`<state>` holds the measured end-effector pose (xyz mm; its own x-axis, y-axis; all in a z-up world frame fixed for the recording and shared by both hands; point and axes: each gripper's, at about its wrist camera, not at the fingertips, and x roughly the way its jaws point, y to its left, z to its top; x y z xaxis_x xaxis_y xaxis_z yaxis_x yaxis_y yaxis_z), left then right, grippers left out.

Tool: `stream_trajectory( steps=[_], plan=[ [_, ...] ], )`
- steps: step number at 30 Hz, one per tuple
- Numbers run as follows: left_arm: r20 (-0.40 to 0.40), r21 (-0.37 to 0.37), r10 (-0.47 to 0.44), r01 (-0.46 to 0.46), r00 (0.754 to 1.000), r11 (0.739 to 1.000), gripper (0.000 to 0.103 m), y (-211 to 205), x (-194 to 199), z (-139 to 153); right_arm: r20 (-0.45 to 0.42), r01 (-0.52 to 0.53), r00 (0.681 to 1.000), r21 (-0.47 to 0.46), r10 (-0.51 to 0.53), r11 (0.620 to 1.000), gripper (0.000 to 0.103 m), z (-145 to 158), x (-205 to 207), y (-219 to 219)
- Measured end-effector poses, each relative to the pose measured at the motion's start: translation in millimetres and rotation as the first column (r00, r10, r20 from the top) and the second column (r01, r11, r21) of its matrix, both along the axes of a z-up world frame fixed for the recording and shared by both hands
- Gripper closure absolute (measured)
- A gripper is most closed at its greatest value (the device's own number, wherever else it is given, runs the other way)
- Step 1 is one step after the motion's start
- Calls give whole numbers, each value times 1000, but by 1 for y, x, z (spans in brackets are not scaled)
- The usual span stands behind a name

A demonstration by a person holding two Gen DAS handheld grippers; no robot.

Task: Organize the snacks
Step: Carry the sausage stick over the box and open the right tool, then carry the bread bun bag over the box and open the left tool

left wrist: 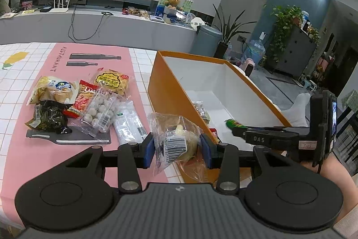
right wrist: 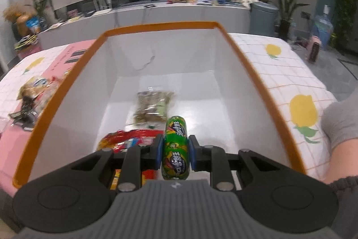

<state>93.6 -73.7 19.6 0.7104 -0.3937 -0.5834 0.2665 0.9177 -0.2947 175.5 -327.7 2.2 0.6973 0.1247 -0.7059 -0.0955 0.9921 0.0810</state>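
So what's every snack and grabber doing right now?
left gripper: shut on clear snack bag
right gripper: shut on green tube, over the box
orange box: open, partly filled
red packet: lying in box
snack pile: waiting on pink mat

Count, both views.
Box (right wrist: 252, 73): 1, orange outside, white inside.
Packs in box: 2, one clear (right wrist: 153, 108), one red (right wrist: 127, 141).
Green tube (right wrist: 175, 147): 1, between right jaws.
Clear bag (left wrist: 176, 140): 1, between left jaws.
Packs on pink mat (left wrist: 33, 149): 6, clustered (left wrist: 89, 102).
Grippers: 2.
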Motion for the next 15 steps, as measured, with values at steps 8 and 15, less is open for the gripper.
stream_trajectory(
  steps=[8,15],
  plan=[
    [-10,14,-5,6,1000,1000,55,-4,0,-3,17,-1,1000,24,1,1000,55,7,-5,2],
    [-12,23,-4,4,1000,1000,55,-8,-5,0,61,106,992,72,-111,992,12,19,-16,-4]
  ],
)
